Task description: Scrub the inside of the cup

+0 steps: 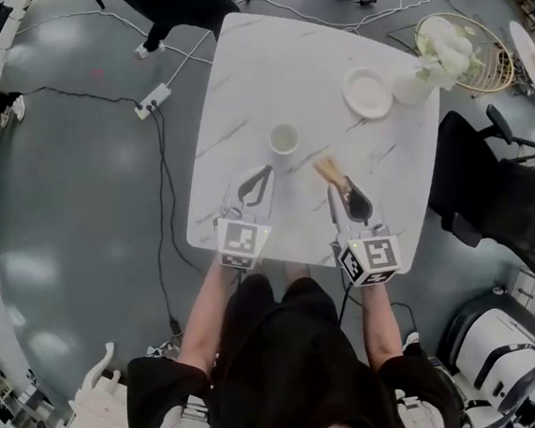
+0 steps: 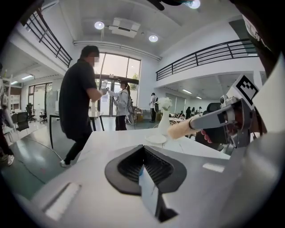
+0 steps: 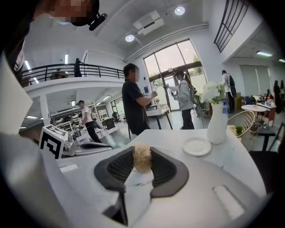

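No legible text, label, brand or number anywhere.

The head view sits high above the table and looks steeply down, taking in the whole top and the floor around it. The left gripper view rides low on the left gripper by the near edge and faces across the surface. The right gripper view does likewise from the right gripper. All three share the plate and vase at the far right corner. Each gripper view catches the other gripper at its side, and the left one also shows the brush.
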`<action>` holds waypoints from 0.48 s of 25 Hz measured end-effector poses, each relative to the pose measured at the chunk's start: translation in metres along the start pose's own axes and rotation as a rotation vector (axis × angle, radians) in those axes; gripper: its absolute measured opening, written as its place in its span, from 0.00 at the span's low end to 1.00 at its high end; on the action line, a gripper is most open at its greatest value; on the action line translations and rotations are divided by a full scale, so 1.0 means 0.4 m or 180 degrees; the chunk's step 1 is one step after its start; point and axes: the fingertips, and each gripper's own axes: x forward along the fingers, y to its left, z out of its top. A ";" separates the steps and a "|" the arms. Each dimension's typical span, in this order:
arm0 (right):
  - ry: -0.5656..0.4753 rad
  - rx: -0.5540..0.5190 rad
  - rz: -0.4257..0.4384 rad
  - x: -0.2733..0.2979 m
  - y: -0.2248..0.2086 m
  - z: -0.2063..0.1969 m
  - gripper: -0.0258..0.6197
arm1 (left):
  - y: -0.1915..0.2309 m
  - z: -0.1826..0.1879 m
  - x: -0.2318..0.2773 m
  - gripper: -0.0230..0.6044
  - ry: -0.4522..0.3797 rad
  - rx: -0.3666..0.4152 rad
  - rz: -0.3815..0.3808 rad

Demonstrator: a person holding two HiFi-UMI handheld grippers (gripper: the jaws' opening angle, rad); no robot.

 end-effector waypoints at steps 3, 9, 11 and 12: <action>0.0080 0.0010 0.0037 0.031 -0.022 -0.020 0.21 | 0.010 -0.051 0.040 0.09 0.0154 -0.0049 0.0041; 0.0176 0.0033 0.0074 0.082 -0.059 -0.049 0.21 | 0.017 -0.114 0.102 0.29 0.0313 -0.0078 0.0054; 0.0197 0.0039 0.0083 0.096 -0.068 -0.054 0.21 | 0.019 -0.131 0.120 0.35 0.0372 -0.0067 0.0044; 0.0206 0.0045 0.0086 0.102 -0.072 -0.056 0.21 | 0.020 -0.138 0.127 0.38 0.0390 -0.0077 0.0047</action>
